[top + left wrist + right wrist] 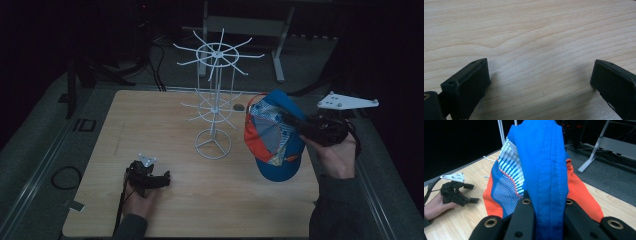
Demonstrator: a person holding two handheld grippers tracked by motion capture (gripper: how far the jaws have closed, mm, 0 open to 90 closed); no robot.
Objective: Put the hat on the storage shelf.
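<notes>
Above the table's right side, the right gripper [300,126] pinches the blue-and-orange cap [272,137] aloft near the white wire rack [215,107], seemingly ready for hanging, while the left gripper [162,179] rests on the table [150,125], jaws spread and empty.

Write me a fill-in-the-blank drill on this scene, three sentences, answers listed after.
1. The right gripper holds a blue and orange ____.
2. The left gripper rests on the table with its jaws ____.
3. The white wire rack stands on the table with ____ hanging from its arms.

Missing words: cap; open; nothing
</notes>
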